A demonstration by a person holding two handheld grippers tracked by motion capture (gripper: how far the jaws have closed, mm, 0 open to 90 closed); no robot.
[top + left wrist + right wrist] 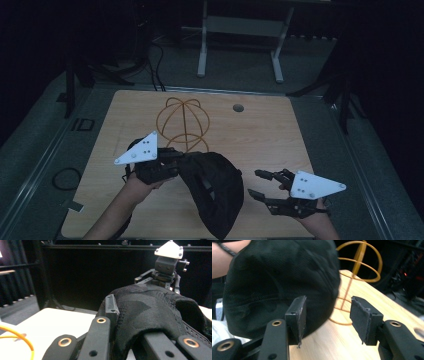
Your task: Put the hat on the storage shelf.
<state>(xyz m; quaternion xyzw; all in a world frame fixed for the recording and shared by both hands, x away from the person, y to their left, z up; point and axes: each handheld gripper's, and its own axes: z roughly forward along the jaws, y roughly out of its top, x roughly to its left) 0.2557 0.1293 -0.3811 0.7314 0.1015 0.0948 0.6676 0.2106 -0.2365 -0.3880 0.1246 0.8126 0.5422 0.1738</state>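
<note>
A black mesh cap (pixel 212 190) hangs over the front middle of the wooden table (pixel 270 130). My left gripper (pixel 181 159) is shut on the cap's left edge, and in the left gripper view the cap's fabric (pixel 150 307) is bunched between the jaws of the left gripper (pixel 130 323). Just right of the cap and apart from it, my right gripper (pixel 255 183) stands open. In the right gripper view the right gripper (pixel 327 317) has nothing between its pads, with the cap (pixel 279 277) close ahead on the left. A gold wire globe stand (pixel 182 120) stands behind the cap.
A round cable hole (pixel 238 108) lies at the table's back right. Beyond the table stand the white legs of a desk frame (pixel 240 45). Dark tripod legs (pixel 345 95) flank the table on the grey floor. A cable loop (pixel 66 178) lies on the floor at left.
</note>
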